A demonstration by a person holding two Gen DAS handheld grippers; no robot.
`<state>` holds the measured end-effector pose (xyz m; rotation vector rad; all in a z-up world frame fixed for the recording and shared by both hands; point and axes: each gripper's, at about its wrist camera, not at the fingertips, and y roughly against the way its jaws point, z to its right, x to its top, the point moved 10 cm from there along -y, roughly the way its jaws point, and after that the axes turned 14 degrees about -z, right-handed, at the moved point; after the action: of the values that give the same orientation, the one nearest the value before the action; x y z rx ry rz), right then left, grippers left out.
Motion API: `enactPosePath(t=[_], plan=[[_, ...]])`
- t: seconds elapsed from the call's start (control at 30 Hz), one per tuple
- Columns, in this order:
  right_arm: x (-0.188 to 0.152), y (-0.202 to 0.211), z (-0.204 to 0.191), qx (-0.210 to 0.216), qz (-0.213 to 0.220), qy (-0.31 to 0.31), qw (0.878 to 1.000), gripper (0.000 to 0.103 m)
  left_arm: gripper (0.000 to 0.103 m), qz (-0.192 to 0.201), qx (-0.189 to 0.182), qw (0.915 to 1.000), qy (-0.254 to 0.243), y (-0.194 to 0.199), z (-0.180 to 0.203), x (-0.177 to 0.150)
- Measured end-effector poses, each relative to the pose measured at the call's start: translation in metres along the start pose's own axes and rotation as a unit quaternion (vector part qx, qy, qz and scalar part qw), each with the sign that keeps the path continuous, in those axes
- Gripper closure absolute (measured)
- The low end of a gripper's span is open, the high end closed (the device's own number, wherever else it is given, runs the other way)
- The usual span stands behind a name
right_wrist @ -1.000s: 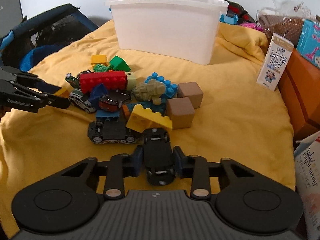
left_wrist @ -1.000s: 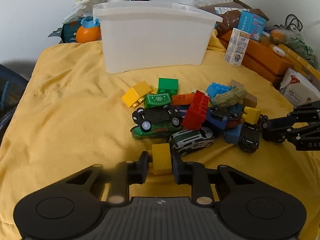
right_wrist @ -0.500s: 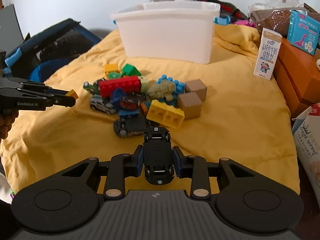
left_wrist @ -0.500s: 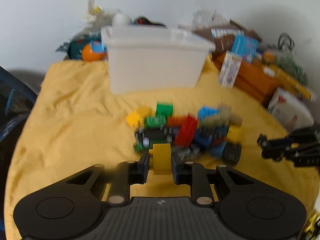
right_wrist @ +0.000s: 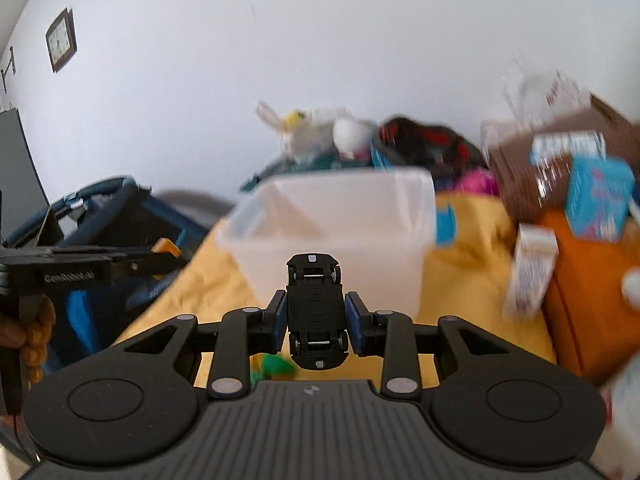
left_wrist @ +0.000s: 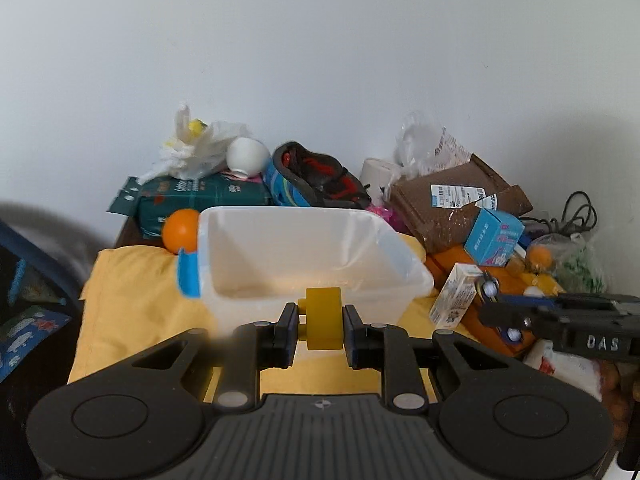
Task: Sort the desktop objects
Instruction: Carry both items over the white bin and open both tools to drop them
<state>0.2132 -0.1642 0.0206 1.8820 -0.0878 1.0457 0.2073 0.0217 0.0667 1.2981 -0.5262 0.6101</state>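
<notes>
The right hand-held gripper (left_wrist: 490,308), seen from the left camera, reads "DAS"; the left one, seen from the right camera, reads "GenRobot.ai". The left hand-held gripper (left_wrist: 320,320) is clamped on a yellow block (left_wrist: 323,318), held in front of the white bin (left_wrist: 304,258). The right is closed on an upside-down black toy car (right_wrist: 317,312), also before the bin.

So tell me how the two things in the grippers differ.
The yellow block in the left gripper is a plain, solid-coloured brick; the black toy car in the right gripper is longer, detailed, wheeled, its underside facing the camera. Both are clamped at their sides, held up near the white bin.
</notes>
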Motion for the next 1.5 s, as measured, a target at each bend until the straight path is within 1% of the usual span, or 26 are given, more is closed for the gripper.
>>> enactPosePath(t=[0.13,0.23,0.3,0.43,0.57,0.73,0.9,0.97,1.0,1.03,1.07,1.1,1.13,1.17,1.23,1.3,1.37,1.4,1.47,1.5], plan=[[0.047,-0.010,0.004,0.010,0.002,-0.020,1.000,0.069,0.077,-0.012,0.009,0.9999,-0.004,-0.014,-0.006,0.037],[0.068,-0.018,0.011,0.006,-0.003,-0.026,1.000,0.069,0.077,-0.032,0.012,0.9994,0.007,-0.030,-0.013,0.055],[0.080,-0.031,0.019,-0.003,-0.010,-0.030,0.999,0.069,0.077,-0.046,0.009,0.9987,0.019,-0.039,-0.019,0.060],[0.091,-0.053,0.033,-0.014,-0.040,-0.044,0.998,0.069,0.077,-0.074,0.014,0.9965,0.036,-0.061,-0.031,0.065],[0.097,-0.074,0.042,-0.020,-0.066,-0.056,0.996,0.069,0.077,-0.093,0.025,0.9946,0.037,-0.077,-0.037,0.068],[0.096,-0.096,0.047,-0.034,-0.097,-0.055,0.993,0.069,0.077,-0.108,0.029,0.9927,0.045,-0.093,-0.042,0.072],[0.094,-0.110,0.049,-0.036,-0.109,-0.054,0.992,0.069,0.077,-0.116,0.032,0.9920,0.039,-0.106,-0.042,0.075],[0.093,-0.116,0.050,-0.035,-0.114,-0.055,0.991,0.069,0.077,-0.119,0.041,0.9916,0.029,-0.111,-0.042,0.075],[0.094,-0.120,0.049,-0.037,-0.117,-0.053,0.991,0.069,0.075,-0.115,0.048,0.9920,0.021,-0.113,-0.042,0.075],[0.095,-0.122,0.049,-0.040,-0.117,-0.050,0.991,0.067,0.061,-0.112,0.054,0.9921,0.018,-0.114,-0.042,0.075],[0.096,-0.124,0.050,-0.044,-0.115,-0.047,0.991,0.060,0.045,-0.112,0.062,0.9916,0.018,-0.115,-0.044,0.075],[0.097,-0.125,0.051,-0.048,-0.113,-0.046,0.991,0.038,0.041,-0.105,0.071,0.9917,0.020,-0.114,-0.047,0.073],[0.097,-0.125,0.052,-0.055,-0.110,-0.045,0.991,0.030,0.041,-0.098,0.071,0.9923,0.024,-0.112,-0.049,0.071],[0.098,-0.123,0.052,-0.055,-0.101,-0.042,0.992,0.029,0.041,-0.093,0.068,0.9928,0.032,-0.109,-0.051,0.068],[0.097,-0.118,0.050,-0.045,-0.091,-0.039,0.994,0.029,0.041,-0.081,0.051,0.9940,0.053,-0.098,-0.053,0.058],[0.092,-0.107,0.048,-0.036,-0.073,-0.037,0.996,0.031,0.041,-0.061,0.033,0.9958,0.061,-0.082,-0.052,0.043],[0.080,-0.090,0.039,-0.025,-0.049,-0.029,0.998,0.031,0.041,-0.042,0.022,0.9972,0.057,-0.063,-0.048,0.016],[0.070,-0.082,0.032,-0.018,-0.044,-0.023,0.999,0.031,0.041,-0.041,0.021,0.9978,0.048,-0.054,-0.045,-0.004],[0.038,-0.067,0.017,-0.008,-0.038,-0.004,0.999,0.032,0.041,-0.043,0.020,0.9984,0.031,-0.043,-0.038,-0.039],[0.020,-0.063,0.010,-0.005,-0.042,0.006,0.999,0.033,0.041,-0.046,0.020,0.9985,0.023,-0.037,-0.035,-0.062]])
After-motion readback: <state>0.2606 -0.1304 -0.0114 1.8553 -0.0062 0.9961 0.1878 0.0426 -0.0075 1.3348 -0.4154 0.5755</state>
